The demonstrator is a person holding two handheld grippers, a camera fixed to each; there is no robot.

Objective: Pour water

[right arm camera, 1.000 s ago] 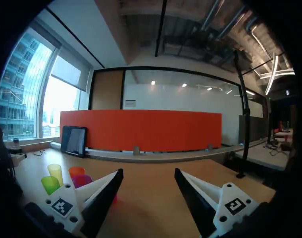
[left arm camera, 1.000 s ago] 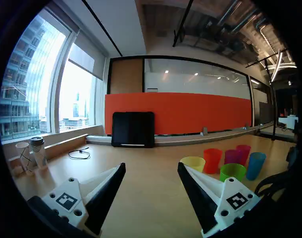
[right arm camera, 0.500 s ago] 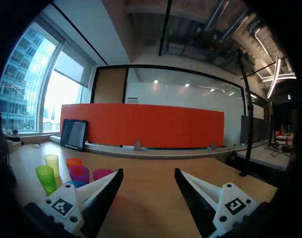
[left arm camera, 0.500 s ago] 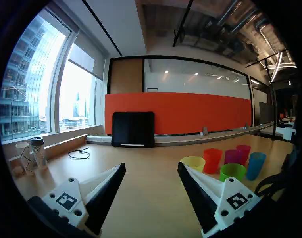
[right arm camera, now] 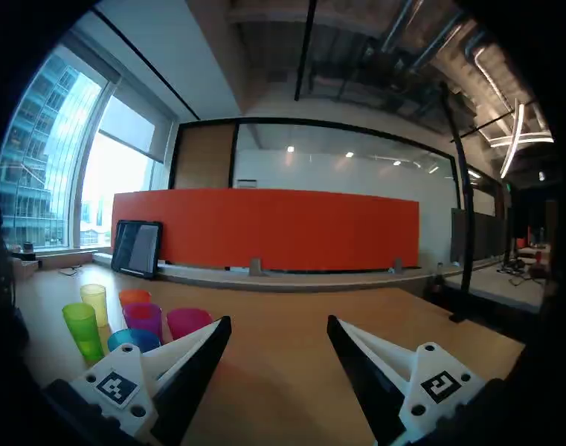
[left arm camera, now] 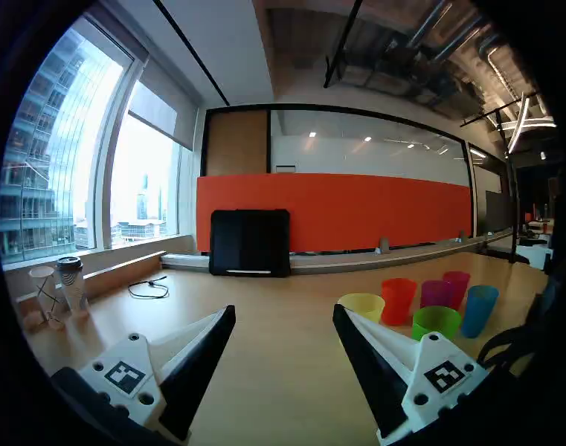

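The left gripper [left arm camera: 283,311], two white plastic fingers faced with black wedge-shaped pads and stamped with square printed markers, hangs released over the smooth pale wooden tabletop [left arm camera: 283,386], grasping nothing. The right gripper [right arm camera: 279,323], of the same build, is likewise spread wide and empty. The translucent plastic tumblers [right arm camera: 143,320], round and tapered, stand upright in a tight cluster on the wood, ahead and right of the left gripper, ahead and left of the right one. They number six: one yellow cup [left arm camera: 362,305], one orange-red cup [left arm camera: 398,299], one purple cup [left arm camera: 434,292], one pink cup [left arm camera: 458,285], one blue cup [left arm camera: 480,308], one green cup [left arm camera: 436,321]. Whether any holds water cannot be told. One flat black rectangular tablet [left arm camera: 250,242] leans on the matte orange partition [left arm camera: 342,212], one thin black cable [left arm camera: 149,288] lies looped nearby, and two patterned paper coffee cups [left arm camera: 73,285] stand at the window ledge
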